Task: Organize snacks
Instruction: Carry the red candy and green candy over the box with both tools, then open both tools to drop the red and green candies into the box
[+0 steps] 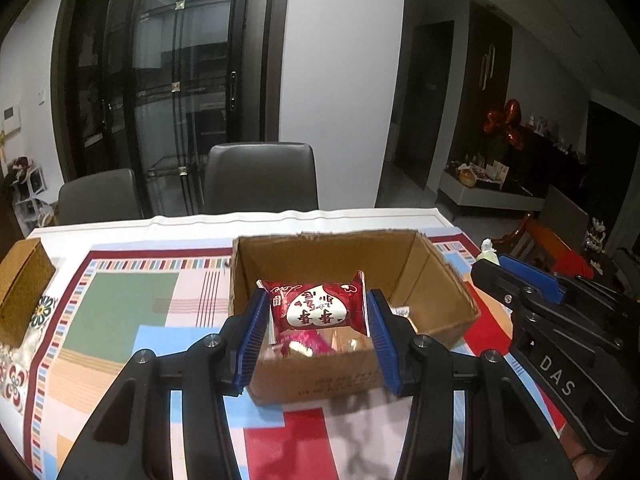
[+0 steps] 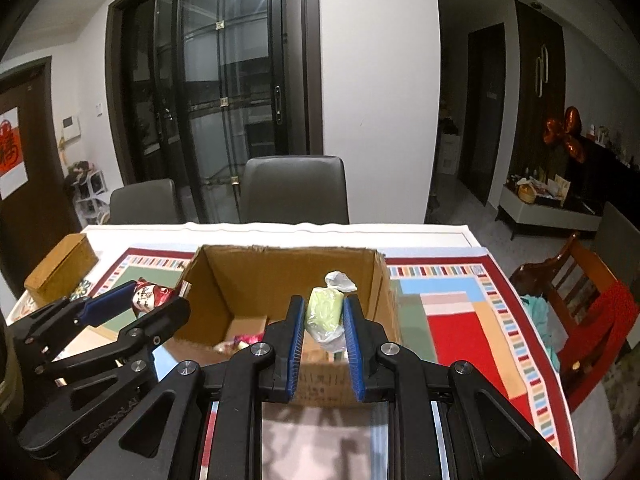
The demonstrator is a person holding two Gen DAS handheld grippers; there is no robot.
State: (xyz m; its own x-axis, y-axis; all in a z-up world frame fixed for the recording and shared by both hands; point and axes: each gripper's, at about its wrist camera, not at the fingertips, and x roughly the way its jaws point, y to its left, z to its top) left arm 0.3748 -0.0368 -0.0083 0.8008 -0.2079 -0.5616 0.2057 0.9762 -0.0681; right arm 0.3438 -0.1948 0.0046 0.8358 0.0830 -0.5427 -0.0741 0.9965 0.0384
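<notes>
An open cardboard box (image 1: 436, 276) stands on the patterned tablecloth, with a few wrapped snacks (image 1: 308, 342) lying in its near corner. My left gripper (image 1: 317, 306) is shut on a red snack packet (image 1: 318, 309), held above the box's near side. The right gripper (image 2: 323, 312) is shut on a pale green sweet in clear wrap (image 2: 324, 312), also over the box (image 2: 256, 280). Each gripper shows in the other's view: the right gripper (image 1: 520, 280) at the box's right, the left gripper (image 2: 132, 304) with the red packet (image 2: 150, 296) at the box's left.
A brown woven box (image 1: 22, 292) sits at the table's left edge. Two grey chairs (image 1: 260, 178) stand behind the table. A wooden chair with a red cushion (image 2: 580, 296) stands to the right. The tablecloth (image 1: 120, 312) stretches left of the cardboard box.
</notes>
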